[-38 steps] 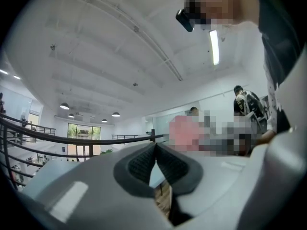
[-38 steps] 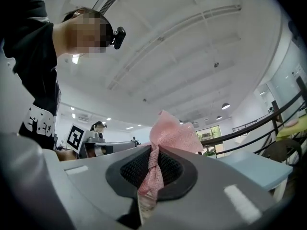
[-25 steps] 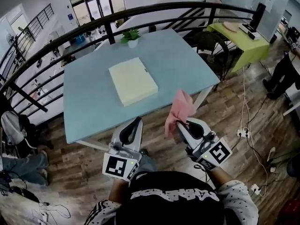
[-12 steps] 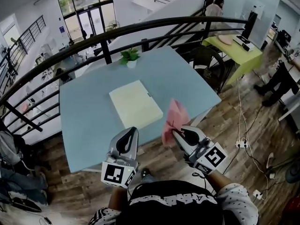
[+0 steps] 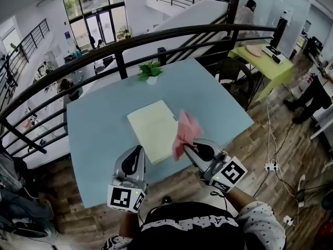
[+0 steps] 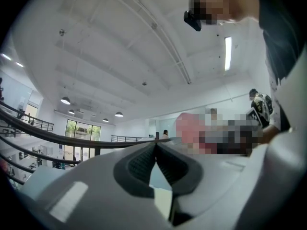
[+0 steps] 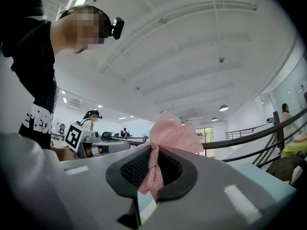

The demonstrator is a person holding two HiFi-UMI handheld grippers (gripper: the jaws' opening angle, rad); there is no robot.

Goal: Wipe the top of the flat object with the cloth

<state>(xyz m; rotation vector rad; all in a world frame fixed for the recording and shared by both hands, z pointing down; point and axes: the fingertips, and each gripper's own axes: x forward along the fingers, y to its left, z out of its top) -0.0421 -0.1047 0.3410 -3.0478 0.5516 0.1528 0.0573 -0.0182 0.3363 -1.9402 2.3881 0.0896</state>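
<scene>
Right gripper (image 5: 186, 146): my jaws are closed on one pink cloth (image 5: 185, 130). In the right gripper view the cloth (image 7: 173, 132) is pinched to a thin twist between the pads and fans out above the tips of the right gripper (image 7: 153, 150). Left gripper (image 5: 138, 149): jaws closed tip to tip with nothing between them, confirmed in the left gripper view (image 6: 156, 145). One flat object (image 5: 152, 128), a cream pad, lies near the middle of the blue desk (image 5: 96, 134), its corners turned askew to the desk edges. In the head view the cloth overlaps the pad's right edge toward its near corner; I cannot tell whether they touch. One potted plant (image 5: 151, 72) stands at the far edge of the desk, well apart from the pad. A dark railing (image 5: 119, 41) curves beyond that edge. A green table (image 5: 263, 61) stands off the far right corner. Versus half a second ago: both grippers have come forward over the near edge of the desk, and the cloth, then short of the pad, now lies across it.
</scene>
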